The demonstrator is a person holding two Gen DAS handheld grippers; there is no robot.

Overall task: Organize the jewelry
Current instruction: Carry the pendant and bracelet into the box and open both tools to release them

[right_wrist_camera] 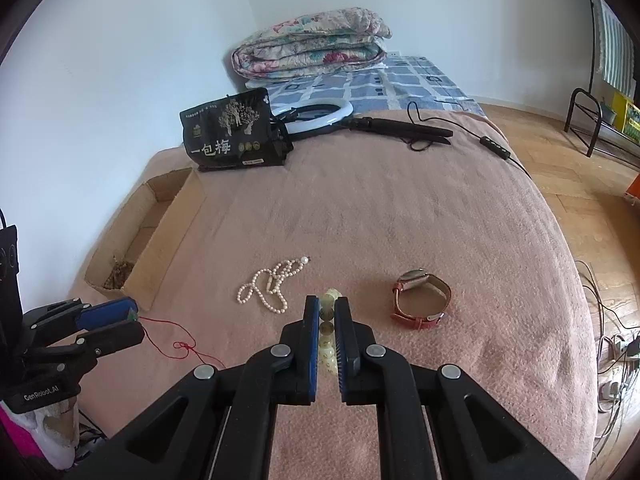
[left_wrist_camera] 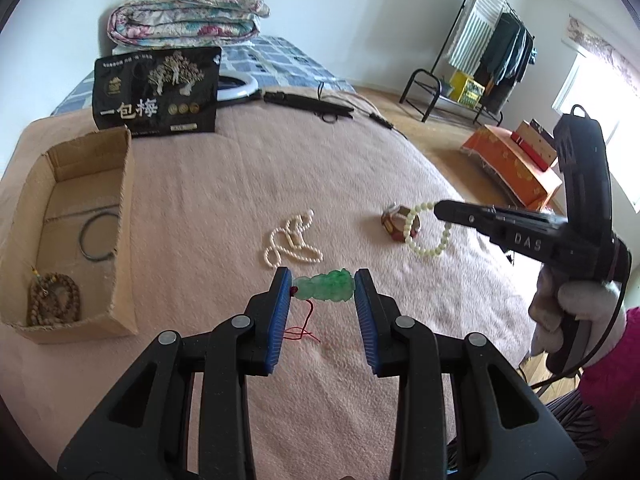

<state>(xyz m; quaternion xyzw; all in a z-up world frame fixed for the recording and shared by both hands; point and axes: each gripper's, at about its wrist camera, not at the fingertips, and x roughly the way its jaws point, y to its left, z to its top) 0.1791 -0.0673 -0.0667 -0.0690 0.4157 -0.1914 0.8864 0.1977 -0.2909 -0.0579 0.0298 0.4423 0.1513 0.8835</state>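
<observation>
Left tool (left_wrist_camera: pixel 322 286) grips carved green pendant (left_wrist_camera: pixel 326 289); right tool (right_wrist_camera: pixel 327 312) pinches pale bead bracelet (right_wrist_camera: pixel 328 314).

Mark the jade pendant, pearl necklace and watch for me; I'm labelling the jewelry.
jade pendant (left_wrist_camera: pixel 325 289): left wrist view, green carved body.
pearl necklace (right_wrist_camera: pixel 269 285): right wrist view, tangled strands.
watch (right_wrist_camera: pixel 422 295): right wrist view, red strap loop.

pink bed (left_wrist_camera: pixel 224 184), pearl necklace (left_wrist_camera: pixel 292 242), watch (right_wrist_camera: pixel 422 294), box (left_wrist_camera: pixel 120 216)

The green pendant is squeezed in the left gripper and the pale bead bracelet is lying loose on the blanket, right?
Not quite. The bead bracelet hangs from the right gripper, shut on it, as both wrist views show. The green pendant is indeed in the left gripper.
</observation>
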